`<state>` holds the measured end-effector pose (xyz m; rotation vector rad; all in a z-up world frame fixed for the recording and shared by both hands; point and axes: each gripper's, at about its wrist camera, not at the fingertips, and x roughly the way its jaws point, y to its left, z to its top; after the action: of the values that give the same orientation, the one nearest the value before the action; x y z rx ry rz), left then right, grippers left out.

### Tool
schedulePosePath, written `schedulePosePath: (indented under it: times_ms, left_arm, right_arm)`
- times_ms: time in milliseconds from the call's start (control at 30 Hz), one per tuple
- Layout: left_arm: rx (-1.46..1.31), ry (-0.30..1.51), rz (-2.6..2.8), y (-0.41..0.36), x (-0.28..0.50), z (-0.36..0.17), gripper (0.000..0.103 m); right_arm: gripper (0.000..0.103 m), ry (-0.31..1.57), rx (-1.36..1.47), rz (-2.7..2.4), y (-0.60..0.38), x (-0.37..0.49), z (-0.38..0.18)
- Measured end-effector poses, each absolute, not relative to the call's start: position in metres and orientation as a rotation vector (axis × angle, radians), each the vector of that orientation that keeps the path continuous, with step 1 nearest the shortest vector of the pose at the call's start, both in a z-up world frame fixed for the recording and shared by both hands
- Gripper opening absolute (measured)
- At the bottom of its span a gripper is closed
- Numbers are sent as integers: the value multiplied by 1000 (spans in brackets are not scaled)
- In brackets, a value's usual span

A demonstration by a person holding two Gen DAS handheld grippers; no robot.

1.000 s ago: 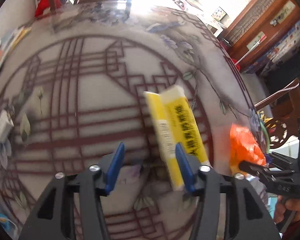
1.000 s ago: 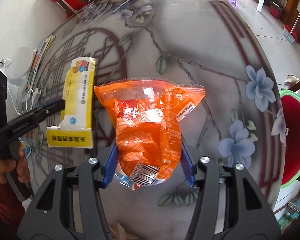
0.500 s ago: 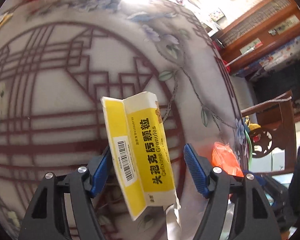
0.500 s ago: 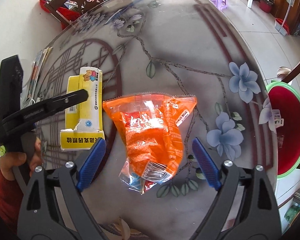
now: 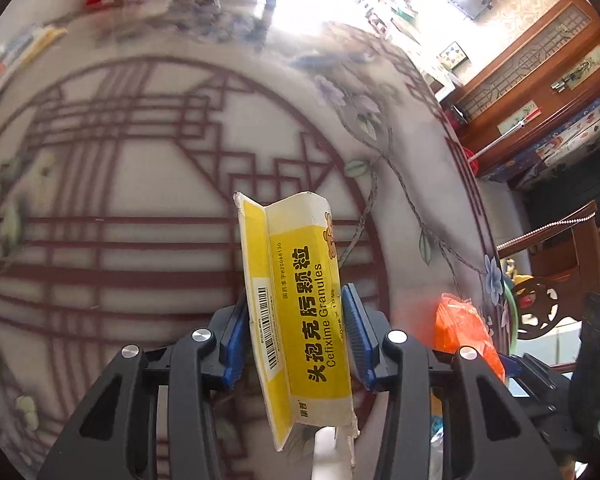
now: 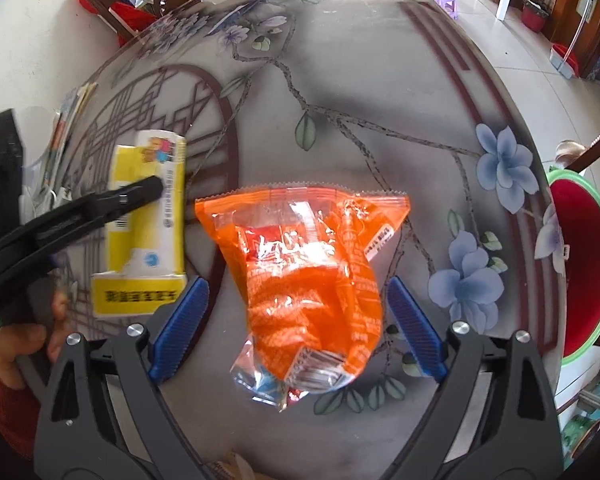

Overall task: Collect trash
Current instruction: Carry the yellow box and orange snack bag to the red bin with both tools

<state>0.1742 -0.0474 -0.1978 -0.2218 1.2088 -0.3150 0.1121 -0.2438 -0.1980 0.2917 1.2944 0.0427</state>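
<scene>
Table (image 6: pixel 380 92): round, glass-topped, lattice and flower print; much bare surface beyond both pieces of trash, the rim curving away on the right side of the right wrist view.

Basin (image 6: pixel 588 264): red inside, green rim, just past the table edge, lower than the top; probably the collecting point, though that is a judgement.

Orange snack bag (image 6: pixel 312 264): crinkled, lying flat on the table, set between the pads of the right gripper (image 6: pixel 298 330), whose jaws stand wide apart and touch nothing. Room on both flanks for closing.

Yellow medicine box (image 5: pixel 296 312): flattened carton, torn at one end, near the orange snack bag but apart from it. The left gripper (image 5: pixel 296 340) is clamped across its width near the middle, which should keep it from pivoting. Whether it rests on the glass cannot be told.

Papers (image 6: pixel 70 120): a stack at the far left rim, well apart.
</scene>
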Motion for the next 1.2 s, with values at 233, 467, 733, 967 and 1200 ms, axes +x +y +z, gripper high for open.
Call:
schedulePosePath:
  times_ms: [233, 467, 733, 967, 1200]
  left_arm:
    - [-144, 1137, -269, -40, 138, -165, 40]
    - [-134, 1076, -260, -40, 105, -132, 41]
    - [-91, 1023, -342, -68, 75, -103, 41]
    - [-57, 964, -425, -101, 51, -79, 42]
    - [-13, 950, -489, -132, 37, -71, 42]
  right_arm:
    - [53, 1272, 286, 78, -238, 101, -193]
    - [53, 1228, 254, 86, -238, 75, -167]
    - [53, 1138, 303, 40, -255, 31, -132]
    - [53, 1060, 315, -20, -276, -6, -106]
    - [53, 1039, 359, -82, -300, -39, -101]
